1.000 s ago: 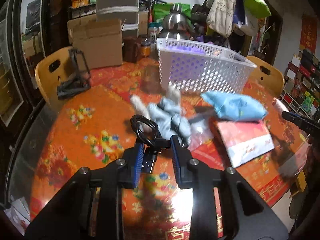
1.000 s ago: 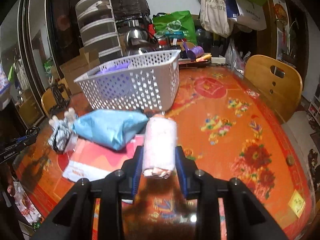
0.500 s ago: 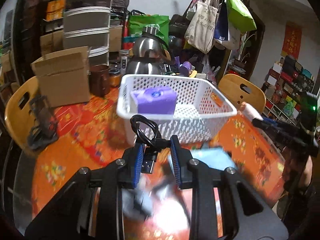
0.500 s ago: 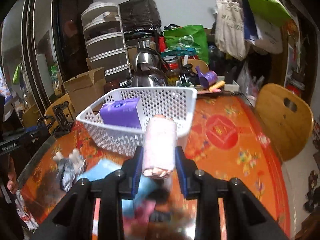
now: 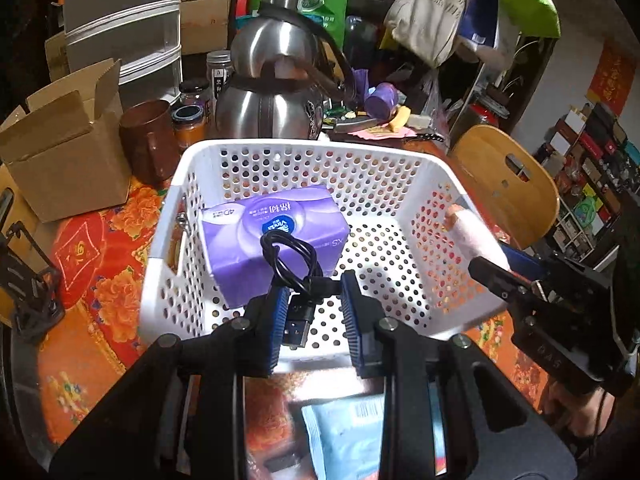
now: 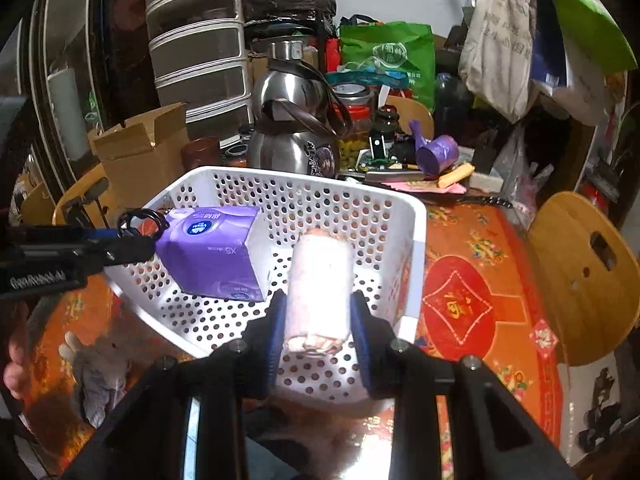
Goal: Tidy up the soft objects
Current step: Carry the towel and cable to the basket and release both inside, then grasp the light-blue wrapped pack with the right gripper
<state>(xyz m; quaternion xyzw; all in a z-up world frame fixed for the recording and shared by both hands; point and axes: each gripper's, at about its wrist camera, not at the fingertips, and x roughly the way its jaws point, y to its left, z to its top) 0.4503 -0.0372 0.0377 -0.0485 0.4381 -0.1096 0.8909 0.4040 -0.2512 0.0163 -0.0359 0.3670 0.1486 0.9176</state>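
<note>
Cluttered room all around, with a steel kettle [image 5: 276, 80] and a cardboard box [image 5: 64, 152] in the upper left of the frame, behind an orange flowered table [image 6: 472, 280]. Moved in a second from low over the loose things on the table to high above the white basket [image 5: 440, 184], now filling the centre of both views. Left gripper [image 5: 314, 312] with jaws clenched on a coiled black cable [image 5: 290, 256], its USB plug hanging between the blue pads. Right gripper [image 6: 318, 320] with jaws clenched on a rolled pink cloth [image 6: 320, 280], seen in the left view at the right edge of the basket. Purple tissue pack [image 6: 216, 252] already lying inside, in the left half. Blue soft packet [image 5: 348, 436] left behind at the bottom of the left view, under the gripper.

Probably both carries almost finished: lowering and letting go into the free right half of the basket as the likely next move.
</note>
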